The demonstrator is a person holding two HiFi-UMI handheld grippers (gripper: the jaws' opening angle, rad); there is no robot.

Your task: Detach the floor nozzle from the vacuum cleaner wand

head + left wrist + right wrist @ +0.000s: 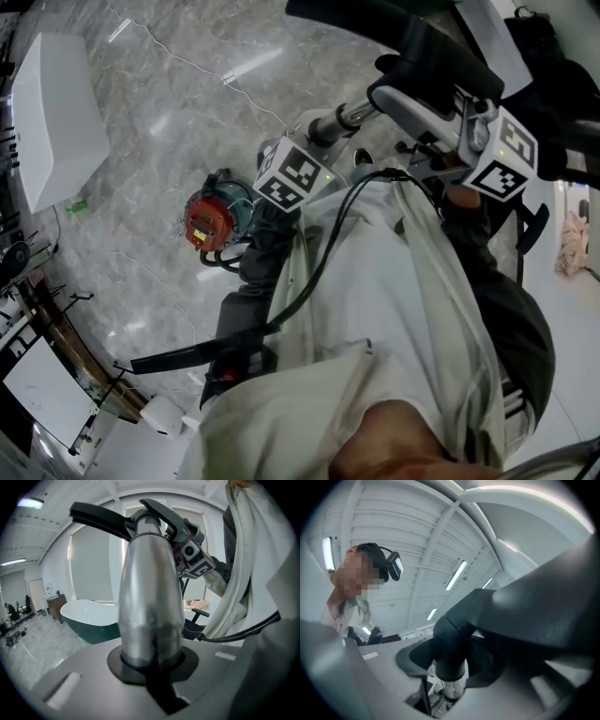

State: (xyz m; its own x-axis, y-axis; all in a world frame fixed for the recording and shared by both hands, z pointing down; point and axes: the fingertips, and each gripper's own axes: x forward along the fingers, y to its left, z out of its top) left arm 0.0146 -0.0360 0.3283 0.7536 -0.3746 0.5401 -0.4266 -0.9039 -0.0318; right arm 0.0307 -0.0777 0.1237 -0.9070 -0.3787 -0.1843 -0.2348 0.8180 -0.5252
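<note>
The silver wand point(150, 602) stands up between my left gripper's point(152, 665) jaws, which are shut on it. At the wand's upper end sits the black floor nozzle point(101, 518). In the head view the left gripper point(323, 131) clamps the wand point(342, 116) just below the nozzle point(427, 42). My right gripper point(398, 94) reaches in from the right. Its own view shows the right gripper point(450, 660) shut on the nozzle's black neck point(452, 639), with the wand's shiny end point(452, 686) under it. The red vacuum body point(208, 221) lies on the floor below.
A black cable point(314, 277) runs across the person's pale clothing. A white box point(56, 112) stands on the marble floor at upper left. A green bathtub point(89, 618) and an office chair point(199, 616) stand behind the wand.
</note>
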